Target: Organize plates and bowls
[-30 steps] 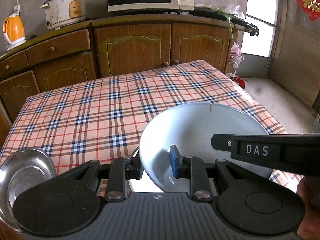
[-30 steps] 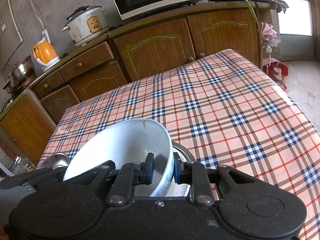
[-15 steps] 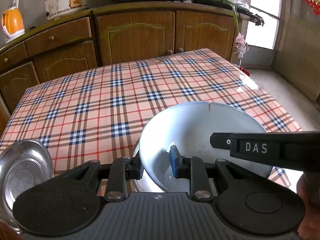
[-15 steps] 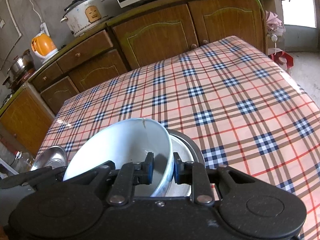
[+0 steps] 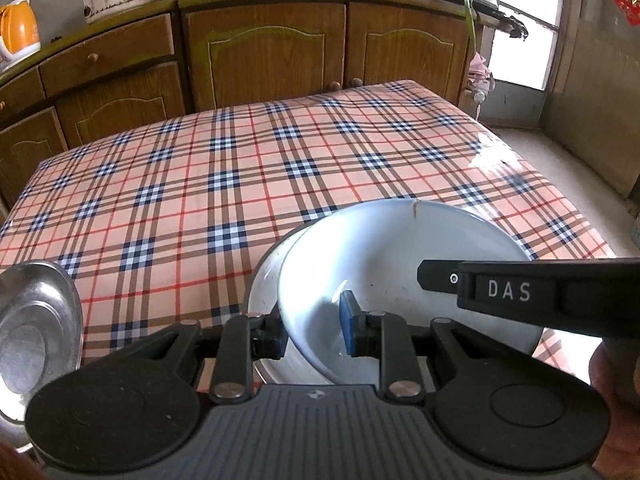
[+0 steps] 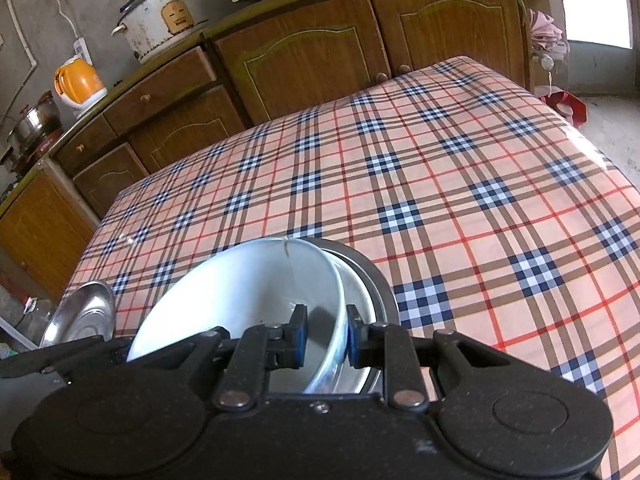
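Note:
A white bowl hangs tilted between both grippers. My left gripper is shut on its near-left rim, one blue pad inside the bowl and one outside. Across the rim, my right gripper is shut on the opposite wall in the same way. Right under the white bowl sits a steel bowl on the table; its rim shows around the white one, but I cannot tell whether the two touch. A steel plate lies at the table's near-left corner.
The table has a plaid cloth, with its right edge dropping to the floor. Behind it stand wooden cabinets bearing a rice cooker and an orange kettle.
Both grippers have come down together with the white bowl, which now sits lower over the steel bowl. Both grips are unchanged.

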Demonstrator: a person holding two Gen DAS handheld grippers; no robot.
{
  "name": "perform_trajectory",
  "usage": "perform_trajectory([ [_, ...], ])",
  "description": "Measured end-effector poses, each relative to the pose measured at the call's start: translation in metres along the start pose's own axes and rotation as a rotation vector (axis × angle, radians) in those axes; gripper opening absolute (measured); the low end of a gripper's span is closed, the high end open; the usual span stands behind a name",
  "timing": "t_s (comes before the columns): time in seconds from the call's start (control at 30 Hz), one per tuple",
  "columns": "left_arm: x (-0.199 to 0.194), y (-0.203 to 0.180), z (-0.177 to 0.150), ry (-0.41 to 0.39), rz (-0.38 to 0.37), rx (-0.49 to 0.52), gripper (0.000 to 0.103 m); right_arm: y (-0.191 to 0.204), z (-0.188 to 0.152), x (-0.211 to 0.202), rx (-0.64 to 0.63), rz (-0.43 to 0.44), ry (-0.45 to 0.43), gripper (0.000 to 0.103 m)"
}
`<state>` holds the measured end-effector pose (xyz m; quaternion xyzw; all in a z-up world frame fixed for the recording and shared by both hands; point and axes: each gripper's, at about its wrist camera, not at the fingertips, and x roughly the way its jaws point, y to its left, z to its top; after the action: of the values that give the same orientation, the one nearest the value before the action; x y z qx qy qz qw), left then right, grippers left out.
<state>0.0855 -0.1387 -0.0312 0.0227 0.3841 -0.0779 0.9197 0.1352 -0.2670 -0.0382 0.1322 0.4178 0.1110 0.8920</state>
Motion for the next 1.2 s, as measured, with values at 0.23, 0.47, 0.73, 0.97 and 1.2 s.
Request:
perform_trajectory([
  [0.23, 0.006, 0.002, -0.003, 0.009, -0.007, -0.011, 0.025, 0.002, -0.002, 0.006, -0.023, -0.013, 0.008, 0.026],
  [0.47, 0.012, 0.004, -0.005, 0.012, -0.009, -0.028, 0.026, 0.006, -0.004, 0.012, -0.052, -0.024, 0.011, 0.026],
  [0.73, 0.015, 0.006, -0.006, 0.005, -0.016, -0.04, 0.026, 0.007, -0.004, 0.014, -0.058, -0.025, 0.017, 0.026],
  [0.97, 0.014, 0.009, -0.009, -0.005, -0.024, -0.058, 0.027, 0.008, -0.003, 0.015, -0.07, -0.028, 0.027, 0.028],
  [1.2, 0.013, 0.012, -0.01, -0.012, -0.033, -0.076, 0.028, 0.014, 0.003, 0.018, -0.093, -0.04, 0.058, 0.035],
])
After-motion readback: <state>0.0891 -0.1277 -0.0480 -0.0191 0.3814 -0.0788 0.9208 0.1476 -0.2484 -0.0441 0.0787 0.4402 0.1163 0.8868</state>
